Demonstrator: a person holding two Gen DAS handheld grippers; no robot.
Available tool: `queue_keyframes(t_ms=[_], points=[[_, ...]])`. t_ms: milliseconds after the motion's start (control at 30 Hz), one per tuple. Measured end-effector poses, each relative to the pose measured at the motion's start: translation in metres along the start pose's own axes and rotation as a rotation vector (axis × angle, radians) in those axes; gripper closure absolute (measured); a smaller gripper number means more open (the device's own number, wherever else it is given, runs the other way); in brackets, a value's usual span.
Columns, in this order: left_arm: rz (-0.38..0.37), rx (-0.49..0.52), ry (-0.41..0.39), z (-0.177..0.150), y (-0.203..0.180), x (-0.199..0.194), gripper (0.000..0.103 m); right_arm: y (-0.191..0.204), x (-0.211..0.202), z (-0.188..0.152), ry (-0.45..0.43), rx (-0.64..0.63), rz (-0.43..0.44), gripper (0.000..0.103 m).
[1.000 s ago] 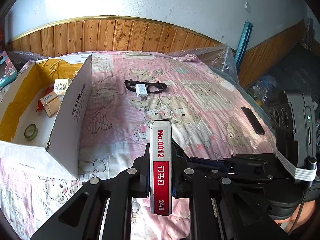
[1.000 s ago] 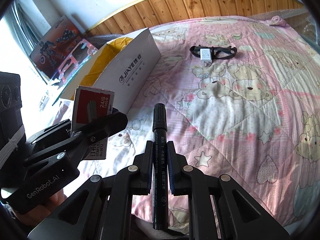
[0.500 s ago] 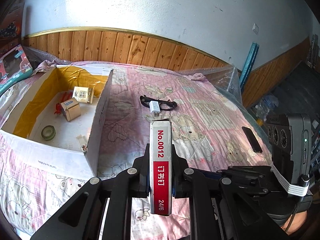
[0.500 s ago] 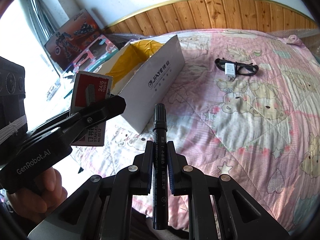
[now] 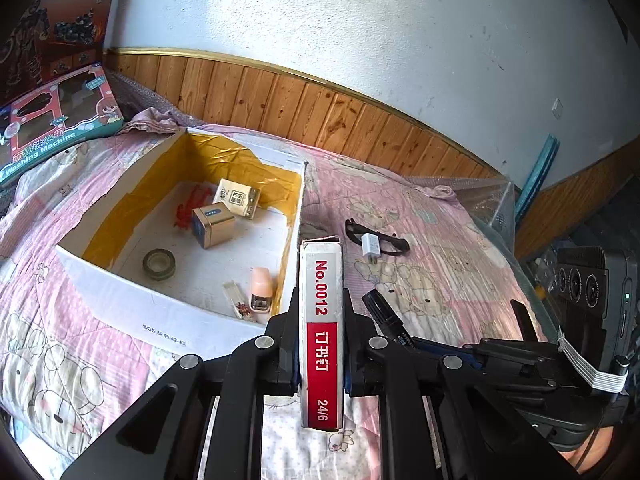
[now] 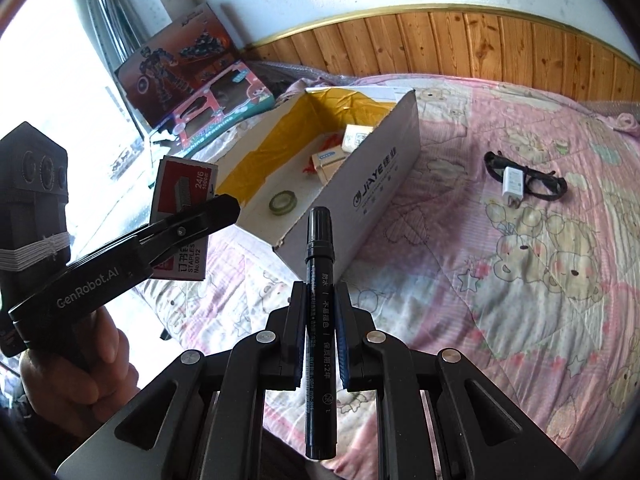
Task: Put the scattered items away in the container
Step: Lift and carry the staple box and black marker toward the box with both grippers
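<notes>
1. The left tool (image 5: 322,332) is clamped on a tall, narrow red-and-white cardboard box of staples (image 5: 322,320), held upright on its edge (the spine reads "No.0012").
2. The right tool (image 6: 318,344) is closed on a black cylindrical marker pen (image 6: 318,280), which lies along the fingers with its cap pointing forward.
3. In the right wrist view a person's hand (image 6: 86,364) grips the left tool's handle, and the staple box sits in the air near the front corner of the container.
4. The container, an open white cardboard box lined with yellow tape (image 5: 120,296), rests on the pink cartoon-bear quilted bed (image 5: 440,280).
5. Inside it lie a roll of green tape (image 5: 159,264), two small square cartons (image 5: 212,226), a red item and a small peach stapler (image 5: 262,290).
6. Well to the box's right on the quilt lie a white plug charger (image 5: 370,246) and black-framed glasses (image 5: 394,242), touching each other.
</notes>
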State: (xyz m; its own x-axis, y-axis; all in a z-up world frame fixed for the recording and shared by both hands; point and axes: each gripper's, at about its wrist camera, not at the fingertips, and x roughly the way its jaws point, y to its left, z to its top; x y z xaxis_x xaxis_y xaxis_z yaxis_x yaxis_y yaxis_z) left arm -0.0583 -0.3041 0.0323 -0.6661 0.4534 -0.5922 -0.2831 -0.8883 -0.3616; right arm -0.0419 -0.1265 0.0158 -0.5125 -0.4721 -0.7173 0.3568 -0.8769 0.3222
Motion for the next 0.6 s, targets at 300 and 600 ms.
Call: queue_keyframes(t_ms=[300,600], points=[[0.023,-0.042,-0.022,0.023,0.028,0.004,0.088,0.009,0.016,0.034,0.004,-0.028,0.026,0.089],[0.042,-0.077,-0.018,0.047,0.05,0.014,0.088,0.02,0.035,0.076,-0.006,-0.06,0.051,0.089]])
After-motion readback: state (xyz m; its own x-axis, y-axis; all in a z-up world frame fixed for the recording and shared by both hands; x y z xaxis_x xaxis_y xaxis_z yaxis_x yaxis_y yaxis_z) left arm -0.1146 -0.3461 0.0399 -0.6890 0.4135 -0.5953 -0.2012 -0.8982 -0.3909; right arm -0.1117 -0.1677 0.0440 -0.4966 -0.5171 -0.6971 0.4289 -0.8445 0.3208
